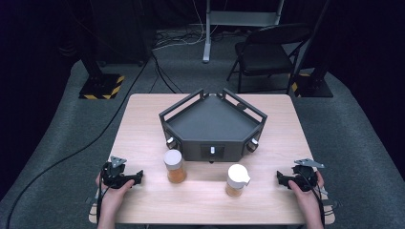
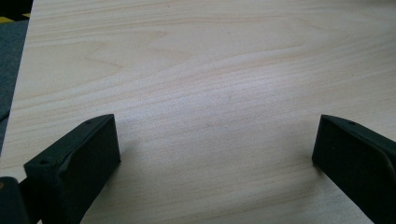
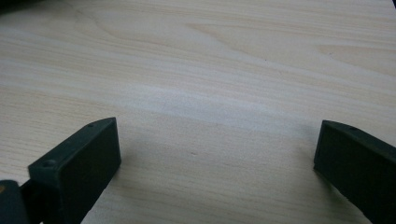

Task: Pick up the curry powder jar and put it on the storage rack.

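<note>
Two small jars of amber stuff stand on the wooden table (image 1: 143, 119) in the high view: one with a flat white lid (image 1: 174, 165) left of centre, one with a white spouted cap (image 1: 237, 180) to its right. My left gripper (image 1: 136, 177) rests near the front left edge, a hand on it, jaws pointing toward the left jar. Over bare wood, the left gripper (image 2: 217, 144) stands open with nothing between its jaws. My right gripper (image 1: 281, 179) rests near the front right, pointing at the capped jar. The right gripper (image 3: 217, 144) is also open and empty.
A dark three-sided tray-like fixture (image 1: 213, 125) with rails and knobs sits mid-table behind the jars. Beyond the table are a folding chair (image 1: 267, 55), stand bases with hazard stripes (image 1: 101, 87) and cables on the grey floor.
</note>
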`<state>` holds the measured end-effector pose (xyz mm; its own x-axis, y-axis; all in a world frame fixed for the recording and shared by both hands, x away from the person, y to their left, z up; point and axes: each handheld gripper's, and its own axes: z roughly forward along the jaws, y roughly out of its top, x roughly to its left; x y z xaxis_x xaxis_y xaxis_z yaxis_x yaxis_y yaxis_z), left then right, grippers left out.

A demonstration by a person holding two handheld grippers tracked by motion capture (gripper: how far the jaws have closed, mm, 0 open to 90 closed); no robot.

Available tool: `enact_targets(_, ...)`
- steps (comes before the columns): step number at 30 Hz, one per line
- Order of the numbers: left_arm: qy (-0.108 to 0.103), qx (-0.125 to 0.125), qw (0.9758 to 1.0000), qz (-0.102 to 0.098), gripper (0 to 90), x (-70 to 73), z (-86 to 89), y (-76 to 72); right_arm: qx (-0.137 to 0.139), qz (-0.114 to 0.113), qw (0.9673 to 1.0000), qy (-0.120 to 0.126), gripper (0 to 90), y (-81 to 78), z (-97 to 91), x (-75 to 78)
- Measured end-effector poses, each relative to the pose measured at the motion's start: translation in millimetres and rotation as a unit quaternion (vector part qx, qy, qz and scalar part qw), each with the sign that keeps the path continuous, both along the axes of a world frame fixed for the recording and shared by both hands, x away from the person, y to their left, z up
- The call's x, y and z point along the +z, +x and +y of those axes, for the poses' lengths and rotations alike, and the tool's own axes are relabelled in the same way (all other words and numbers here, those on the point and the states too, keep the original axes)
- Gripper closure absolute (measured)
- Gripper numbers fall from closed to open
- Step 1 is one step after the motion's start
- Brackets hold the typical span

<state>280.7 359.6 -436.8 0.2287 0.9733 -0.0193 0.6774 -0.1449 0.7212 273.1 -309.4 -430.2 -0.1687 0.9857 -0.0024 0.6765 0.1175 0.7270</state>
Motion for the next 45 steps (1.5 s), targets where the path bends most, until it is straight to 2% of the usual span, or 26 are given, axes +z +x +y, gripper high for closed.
enact_targets(12,-0.001,0.002,1.0,-0.001,0.9,-0.3,0.3,-0.1,0.0,0.0,1.0,0.0,0.0,0.0,0.0,0.0)
enact_targets(20,-0.005,0.001,1.0,-0.007,4.8,-1.2,2.0,-1.8,0.0,0.0,1.0,0.0,0.0,0.0,0.0,0.0)
enact_targets(28,-0.023,-0.006,0.9997,-0.011,7.0,-1.0,6.5,-3.3,0.001,0.0,1.0,0.0,0.0,0.2,0.0,0.0)
enact_targets(37,-0.039,-0.024,0.9986,-0.027,7.7,4.6,6.8,-8.1,0.001,0.0,1.0,0.0,0.0,0.2,-0.1,0.0)
enact_targets(41,-0.056,-0.036,0.9972,-0.034,7.7,7.7,9.4,-10.1,0.0,0.0,1.0,0.0,0.0,0.2,0.0,0.0)
enact_targets(43,-0.071,-0.043,0.9957,-0.041,7.7,9.6,11.8,-12.0,0.001,0.0,1.0,0.0,0.0,0.2,0.0,0.0)
enact_targets(45,-0.072,-0.047,0.9953,-0.045,7.7,12.3,11.4,-13.6,0.001,0.0,1.0,0.0,0.0,0.2,0.0,0.0)
